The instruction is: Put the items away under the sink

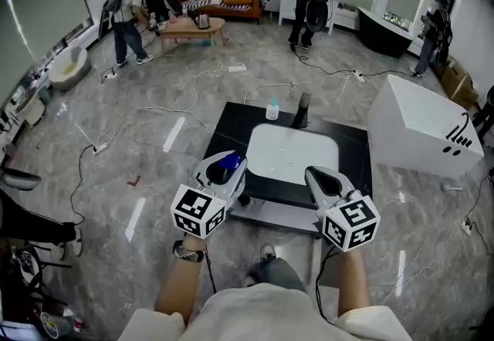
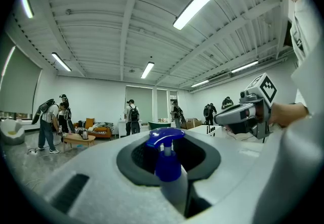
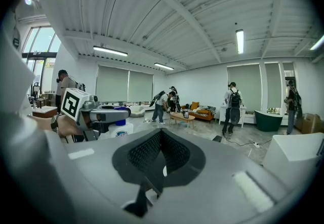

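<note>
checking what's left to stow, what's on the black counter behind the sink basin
A small bottle and a dark faucet stand behind the basin. The left gripper, holding a blue-topped pump bottle, covers the near left corner of the counter.

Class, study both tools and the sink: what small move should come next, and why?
Probably lower the left tool, shut on the blue pump bottle, toward the space under the sink. The bottle is already held just in front of the sink, and the right tool is shut and empty.
</note>
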A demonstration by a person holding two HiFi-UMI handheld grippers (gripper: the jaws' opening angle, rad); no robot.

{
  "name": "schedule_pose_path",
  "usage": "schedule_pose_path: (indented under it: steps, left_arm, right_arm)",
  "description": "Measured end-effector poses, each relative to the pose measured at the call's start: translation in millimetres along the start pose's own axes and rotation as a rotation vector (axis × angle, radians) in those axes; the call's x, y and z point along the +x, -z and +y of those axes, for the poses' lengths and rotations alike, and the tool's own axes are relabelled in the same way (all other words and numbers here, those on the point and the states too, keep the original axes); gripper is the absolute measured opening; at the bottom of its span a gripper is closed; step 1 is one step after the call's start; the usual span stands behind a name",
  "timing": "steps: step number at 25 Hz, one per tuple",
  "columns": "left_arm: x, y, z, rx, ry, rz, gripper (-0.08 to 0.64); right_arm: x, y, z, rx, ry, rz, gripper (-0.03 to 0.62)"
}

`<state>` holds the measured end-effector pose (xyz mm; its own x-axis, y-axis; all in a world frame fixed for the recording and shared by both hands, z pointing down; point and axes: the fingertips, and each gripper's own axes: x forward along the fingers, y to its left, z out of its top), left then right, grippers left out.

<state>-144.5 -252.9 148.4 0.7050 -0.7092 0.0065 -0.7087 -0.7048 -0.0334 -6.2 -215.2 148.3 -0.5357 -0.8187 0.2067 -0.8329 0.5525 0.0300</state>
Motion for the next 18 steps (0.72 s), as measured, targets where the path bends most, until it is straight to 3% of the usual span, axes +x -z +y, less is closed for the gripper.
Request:
schedule_pose_path:
  steps: [18]
  left_arm:
    - [-34.0, -21.8, -54.3, 0.012, 0.032, -0.030, 0.081]
  right_arm:
    - [-61.7, -0.9, 29.3, -0.031, 0.025, 0.003, 0.006]
